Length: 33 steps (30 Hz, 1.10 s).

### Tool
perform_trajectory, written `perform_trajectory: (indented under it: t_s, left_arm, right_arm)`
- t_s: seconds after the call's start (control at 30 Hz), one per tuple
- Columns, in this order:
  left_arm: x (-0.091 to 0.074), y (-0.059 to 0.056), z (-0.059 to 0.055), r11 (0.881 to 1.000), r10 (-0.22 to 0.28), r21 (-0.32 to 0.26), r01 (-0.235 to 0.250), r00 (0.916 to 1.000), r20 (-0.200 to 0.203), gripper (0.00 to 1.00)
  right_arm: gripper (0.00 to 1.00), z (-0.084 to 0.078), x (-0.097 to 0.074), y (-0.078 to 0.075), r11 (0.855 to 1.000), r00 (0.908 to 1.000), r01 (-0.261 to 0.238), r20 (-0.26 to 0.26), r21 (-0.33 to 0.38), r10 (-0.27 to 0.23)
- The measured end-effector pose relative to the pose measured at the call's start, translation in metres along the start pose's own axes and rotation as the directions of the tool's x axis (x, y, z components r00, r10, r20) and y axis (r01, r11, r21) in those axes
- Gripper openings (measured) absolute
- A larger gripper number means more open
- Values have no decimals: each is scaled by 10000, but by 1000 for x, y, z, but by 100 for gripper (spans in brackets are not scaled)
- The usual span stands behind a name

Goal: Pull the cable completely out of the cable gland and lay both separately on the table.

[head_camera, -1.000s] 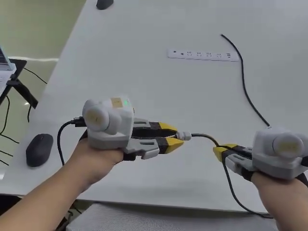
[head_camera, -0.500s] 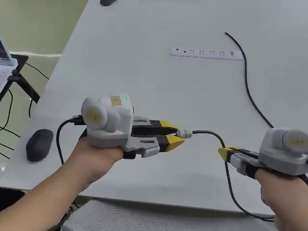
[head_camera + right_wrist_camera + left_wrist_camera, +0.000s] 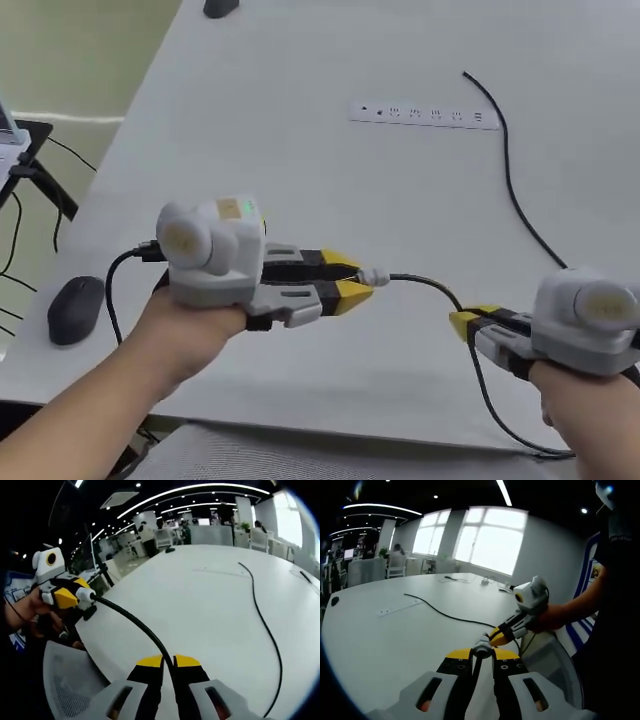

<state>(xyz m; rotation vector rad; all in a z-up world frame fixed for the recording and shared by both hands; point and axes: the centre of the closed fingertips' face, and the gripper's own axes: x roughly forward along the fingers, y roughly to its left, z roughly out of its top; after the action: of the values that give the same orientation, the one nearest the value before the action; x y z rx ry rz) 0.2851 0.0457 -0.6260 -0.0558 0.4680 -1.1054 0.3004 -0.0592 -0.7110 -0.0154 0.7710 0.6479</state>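
A small grey-white cable gland (image 3: pixel 373 277) sits between the yellow tips of my left gripper (image 3: pixel 355 281), which is shut on it above the table. A black cable (image 3: pixel 430 286) comes out of the gland and arcs to my right gripper (image 3: pixel 462 320), which is shut on the cable; its tail hangs off the table's front edge. In the left gripper view the gland (image 3: pixel 482 647) shows at the tips of the left gripper (image 3: pixel 482 655), with the right gripper (image 3: pixel 501 636) just beyond. In the right gripper view the cable (image 3: pixel 135 623) runs from the right gripper (image 3: pixel 168 661) to the gland (image 3: pixel 86 596).
A white power strip (image 3: pixel 420 114) lies at the back of the white table (image 3: pixel 300 170), with its own black cord (image 3: pixel 510 180) running toward the right gripper. A dark mouse (image 3: pixel 72 310) sits at the near left edge. A grey chair back is below the front edge.
My left gripper has moved a little to the left with the gland, so slightly more cable shows between the two grippers. The right gripper has held nearly still.
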Motion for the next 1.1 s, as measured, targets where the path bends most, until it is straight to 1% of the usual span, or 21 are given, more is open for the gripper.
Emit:
perform_trajectory:
  t_s: [0.07,0.1,0.2,0.23,0.27,0.3,0.33,0.4,0.43,0.47,0.5,0.6,0.67,0.73,0.77,0.8,0.9,0.93,0.97,1.0,1.1]
  left_arm:
    - [0,0,0,10000,-36,-1,36,10000,-34,15]
    - [0,0,-1,10000,-62,4,62,9999,-79,15]
    - [-1,-1,-2,10000,-85,-43,84,9999,-99,15]
    - [-2,-1,-2,9999,-95,-45,95,9999,-97,15]
    - [-2,-2,-2,9999,-107,-73,106,9999,-111,15]
    - [-2,-2,-3,9999,-108,-77,107,9999,-129,15]
    - [-2,-2,-4,9999,-104,-56,103,9998,-162,15]
    - [-3,-3,-4,9999,-122,-90,120,9998,-173,15]
    - [-3,-3,-4,9999,-130,-83,129,9998,-175,15]
    - [-3,-4,-4,9999,-148,-67,147,9997,-168,15]
    - [-3,-4,-4,9999,-155,-66,154,9997,-165,15]
    - [-3,-5,-2,9998,-176,-75,175,9998,-124,15]
    - [-3,-5,-3,9998,-189,-98,188,9997,-131,15]
    - [-3,-6,-3,9997,-232,-92,231,9996,-145,15]
    - [-3,-6,-3,9996,-260,-84,259,9996,-134,15]
    - [-3,-7,-3,9996,-284,-83,283,9995,-122,15]
    - [-3,-7,-3,9996,-286,-94,285,9995,-120,15]
    - [-2,-7,-3,9995,-287,-101,286,9995,-121,15]
    - [-2,-7,-3,9995,-285,-108,284,9995,-132,15]
    - [-3,-7,-3,9996,-271,-96,270,9996,-126,15]
    - [-3,-7,-4,9996,-282,-104,281,9995,-150,15]
  right_arm:
    - [9,4,-2,7,9991,9997,-230,54,-366,232]
    - [12,8,-4,11,9958,9994,-309,153,-862,324]
    - [18,15,-9,20,9812,9988,-446,124,-1878,478]
    - [20,21,-12,26,9680,9982,-492,219,-2459,563]
    - [20,28,-15,33,9454,9978,-489,270,-3222,608]
    - [20,31,-16,38,9275,9975,-503,282,-3703,653]
    - [20,37,-18,48,9021,9959,-601,351,-4273,830]
    - [20,46,-19,63,8698,9931,-744,428,-4878,1090]
    - [19,49,-18,68,8606,9920,-770,478,-5034,1167]
    - [18,53,-18,74,8465,9906,-821,505,-5260,1275]
    - [16,53,-16,78,8381,9908,-838,448,-5391,1279]
    - [14,55,-10,84,7984,9922,-795,296,-5969,1209]
    - [13,56,-8,89,7863,9911,-848,292,-6120,1296]
    - [10,63,-8,94,7595,9892,-750,477,-6462,1382]
    - [9,64,-7,96,7388,9892,-751,435,-6697,1400]
    - [9,64,-6,97,7398,9894,-774,402,-6684,1398]
    - [6,62,-3,99,7316,9883,-939,257,-6752,1505]
    - [2,62,-3,99,7288,9882,-943,248,-6782,1509]
    - [3,62,-3,98,7280,9886,-901,275,-6796,1480]
    - [3,62,-3,98,7280,9884,-922,261,-6793,1495]
    - [2,61,-3,98,7366,9883,-962,235,-6695,1504]
